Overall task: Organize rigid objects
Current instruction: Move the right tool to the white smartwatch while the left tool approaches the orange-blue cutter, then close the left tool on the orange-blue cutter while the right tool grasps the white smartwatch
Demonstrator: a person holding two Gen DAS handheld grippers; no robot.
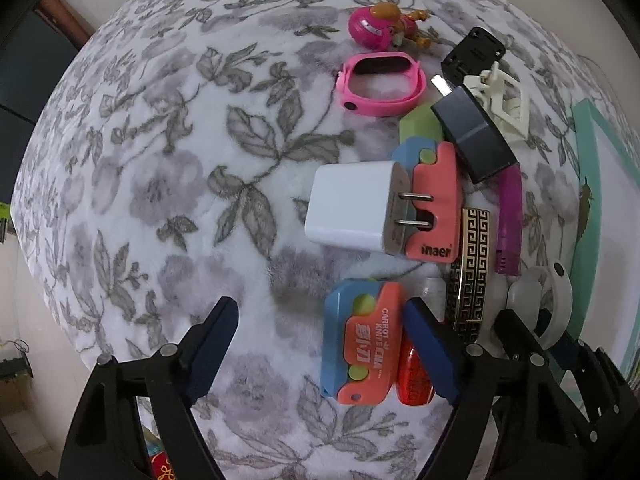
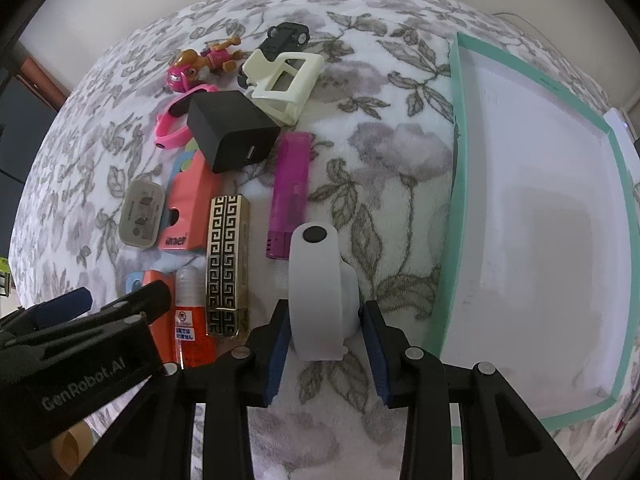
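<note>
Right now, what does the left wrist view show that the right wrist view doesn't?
Left wrist only: the white charger's full body with prongs, and the blue-orange carrot knife between the left tool's open fingers. Right wrist only: the teal-rimmed tray's white interior, and the right tool shut on the white band. Both: black charger, purple tube, gold-patterned case.

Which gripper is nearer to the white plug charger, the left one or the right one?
Left. The left gripper hangs just below the white plug charger in its view, jaws astride a blue-and-orange carrot knife. The right gripper, farther away, is shut on a white band.
</note>
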